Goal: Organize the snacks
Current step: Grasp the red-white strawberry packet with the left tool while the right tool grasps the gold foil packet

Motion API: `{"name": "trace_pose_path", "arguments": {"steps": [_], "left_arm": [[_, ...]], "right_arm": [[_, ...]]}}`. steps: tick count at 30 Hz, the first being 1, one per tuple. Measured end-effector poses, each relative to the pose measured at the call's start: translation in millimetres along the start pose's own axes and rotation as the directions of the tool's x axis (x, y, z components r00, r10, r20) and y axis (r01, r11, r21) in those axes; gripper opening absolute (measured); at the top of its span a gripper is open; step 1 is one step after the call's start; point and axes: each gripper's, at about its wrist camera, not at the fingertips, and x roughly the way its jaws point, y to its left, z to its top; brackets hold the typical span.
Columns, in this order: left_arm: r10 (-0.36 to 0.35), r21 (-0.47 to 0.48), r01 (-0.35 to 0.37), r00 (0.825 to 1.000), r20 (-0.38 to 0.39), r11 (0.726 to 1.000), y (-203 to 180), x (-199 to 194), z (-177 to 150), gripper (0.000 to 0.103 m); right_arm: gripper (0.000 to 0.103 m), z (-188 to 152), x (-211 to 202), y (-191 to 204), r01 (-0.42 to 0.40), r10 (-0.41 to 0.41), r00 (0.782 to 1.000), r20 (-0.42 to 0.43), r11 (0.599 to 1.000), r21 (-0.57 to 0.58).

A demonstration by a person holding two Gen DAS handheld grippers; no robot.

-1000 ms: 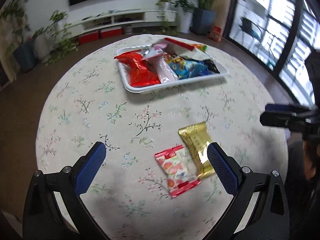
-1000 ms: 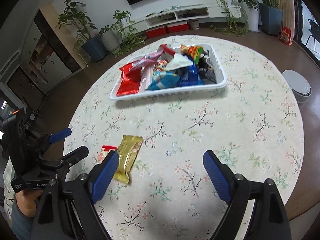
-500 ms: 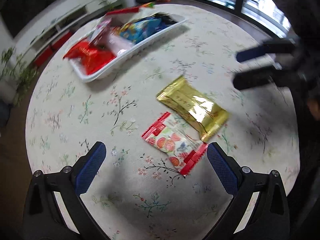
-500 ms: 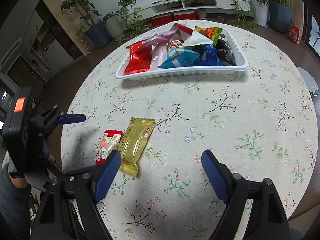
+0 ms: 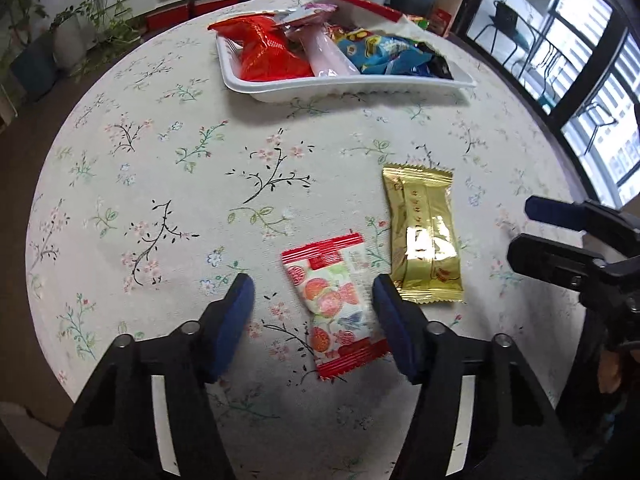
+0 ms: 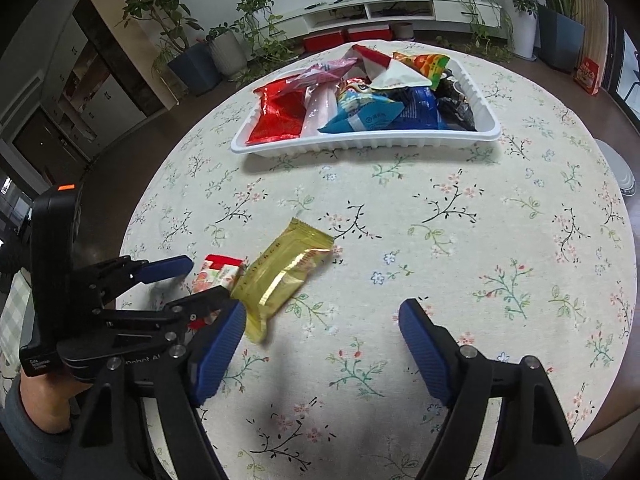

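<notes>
Your red-and-white fruit-print packet (image 5: 337, 302) lay flat between your left fingers (image 5: 390, 320), nearer the right one. The gold packet (image 5: 424, 232) lay flat just outside that finger.

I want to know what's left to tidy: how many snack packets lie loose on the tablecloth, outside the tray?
2: a red-and-white packet between the left gripper's closing jaws, and a gold packet beside it.
</notes>
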Motion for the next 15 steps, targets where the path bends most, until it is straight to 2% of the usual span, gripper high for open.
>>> {"name": "trace_pose_path", "arguments": {"steps": [4, 6, 8, 12, 15], "left_arm": [[-0.006, -0.044, 0.008, 0.999, 0.031, 0.999, 3.8, -11.8, -2.3, 0.059], [0.021, -0.031, -0.021, 1.0, 0.018, 0.999, 1.5, -10.5, -3.8, 0.059], [0.017, -0.028, -0.017, 1.0, -0.003, 0.999, -1.6, -3.4, -6.3, 0.059], [0.056, -0.027, -0.056, 0.998, 0.013, 0.998, -5.9, -1.7, -10.3, 0.059], [0.074, -0.033, -0.073, 0.997, 0.023, 0.997, -6.0, -1.2, -11.0, 0.053]], "right_arm": [[0.082, 0.6, 0.0, -1.6, -0.004, 0.004, 1.0, 0.001, 1.0, 0.006], [0.082, 1.9, 2.7, -1.7, 0.003, -0.003, 1.0, -0.009, 1.0, 0.012], [0.081, 4.9, 5.4, 1.0, 0.003, -0.002, 1.0, -0.017, 1.0, 0.014], [0.081, 10.8, 13.7, 10.2, 0.017, -0.017, 0.999, -0.035, 1.0, 0.004], [0.079, 13.5, 21.7, 15.5, 0.024, -0.024, 0.998, -0.056, 1.0, 0.008]]}}
